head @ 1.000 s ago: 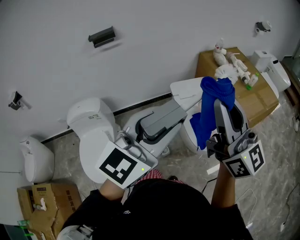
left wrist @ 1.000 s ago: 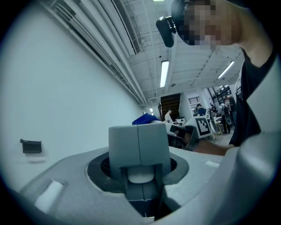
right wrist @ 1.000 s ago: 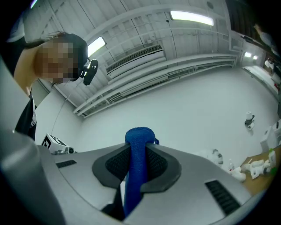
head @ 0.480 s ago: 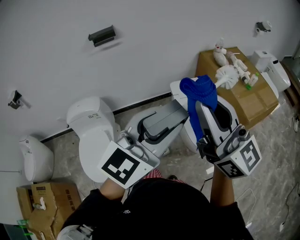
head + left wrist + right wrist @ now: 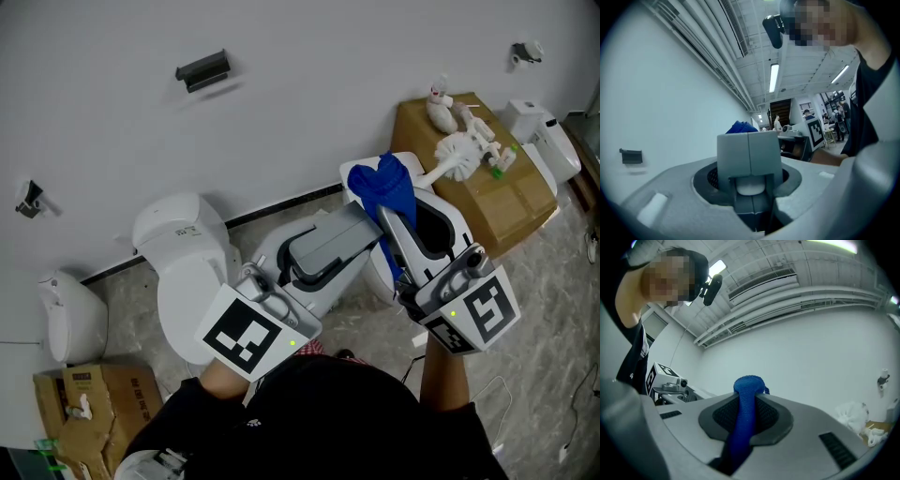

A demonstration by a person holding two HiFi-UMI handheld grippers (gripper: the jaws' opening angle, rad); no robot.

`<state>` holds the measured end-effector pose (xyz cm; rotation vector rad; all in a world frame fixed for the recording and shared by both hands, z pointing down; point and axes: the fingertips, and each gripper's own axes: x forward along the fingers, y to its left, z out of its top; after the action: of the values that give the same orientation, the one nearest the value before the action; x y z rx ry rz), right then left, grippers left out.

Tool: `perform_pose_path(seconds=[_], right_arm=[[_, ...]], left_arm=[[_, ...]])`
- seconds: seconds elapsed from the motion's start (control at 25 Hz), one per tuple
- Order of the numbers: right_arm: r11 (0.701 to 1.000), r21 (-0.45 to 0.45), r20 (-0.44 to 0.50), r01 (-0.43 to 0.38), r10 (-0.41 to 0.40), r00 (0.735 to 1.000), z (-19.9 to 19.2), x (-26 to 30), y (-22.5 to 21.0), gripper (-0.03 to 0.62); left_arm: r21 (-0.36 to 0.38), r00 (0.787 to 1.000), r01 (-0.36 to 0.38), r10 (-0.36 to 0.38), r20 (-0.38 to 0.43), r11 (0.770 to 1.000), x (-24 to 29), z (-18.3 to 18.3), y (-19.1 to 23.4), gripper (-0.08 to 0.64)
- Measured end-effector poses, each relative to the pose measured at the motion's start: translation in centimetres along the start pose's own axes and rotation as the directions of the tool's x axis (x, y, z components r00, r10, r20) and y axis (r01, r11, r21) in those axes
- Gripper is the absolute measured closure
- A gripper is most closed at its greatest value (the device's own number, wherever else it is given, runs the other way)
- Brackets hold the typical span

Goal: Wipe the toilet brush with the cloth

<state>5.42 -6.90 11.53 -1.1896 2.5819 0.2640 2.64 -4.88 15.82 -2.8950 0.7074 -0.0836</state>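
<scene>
Two grippers converge in head view: L gripper (image 5: 349,230) aims toward the brush (image 5: 457,150), whose bristle end sits up-right, just past the cloth (image 5: 380,183) bunched at R gripper (image 5: 392,223). L gripper view: jaws clenched on brush's white end, cloth beyond. R gripper view: jaws pinch cloth, brush far right.

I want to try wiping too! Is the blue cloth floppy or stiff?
Probably floppy: the cloth bunches and hangs over the tip of the right gripper. Likely light, since one pinch holds it up. It should bend round the brush when pushed, as it looks so soft.
</scene>
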Motion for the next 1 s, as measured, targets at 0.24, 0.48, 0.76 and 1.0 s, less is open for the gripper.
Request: perform_pose_path(seconds=[0.24, 0.48, 0.76, 1.0], right_arm=[[0.998, -0.049, -0.052, 0.051, -0.053, 0.997, -1.1, -0.6, -1.5, 0.528], [0.996, -0.051, -0.064, 0.076, -0.079, 0.995, -1.4, -0.9, -2.2, 0.528], [0.994, -0.041, -0.063, 0.102, -0.104, 0.993, -1.4, -1.2, -3.1, 0.528], [0.990, -0.032, -0.058, 0.136, -0.138, 0.989, -1.5, -1.7, -4.2, 0.528]], left_arm=[[0.010, 1.000, -0.004, 0.004, -0.003, 1.000, -0.1, 0.2, 0.0, 0.391], [0.020, 1.000, -0.003, 0.003, -0.008, 1.000, -0.2, 0.2, -0.2, 0.391], [0.033, 1.000, 0.000, 0.000, -0.012, 0.999, -0.1, 0.4, -0.3, 0.391], [0.036, 1.000, 0.014, -0.014, -0.011, 0.999, 0.0, 0.5, -0.4, 0.391]])
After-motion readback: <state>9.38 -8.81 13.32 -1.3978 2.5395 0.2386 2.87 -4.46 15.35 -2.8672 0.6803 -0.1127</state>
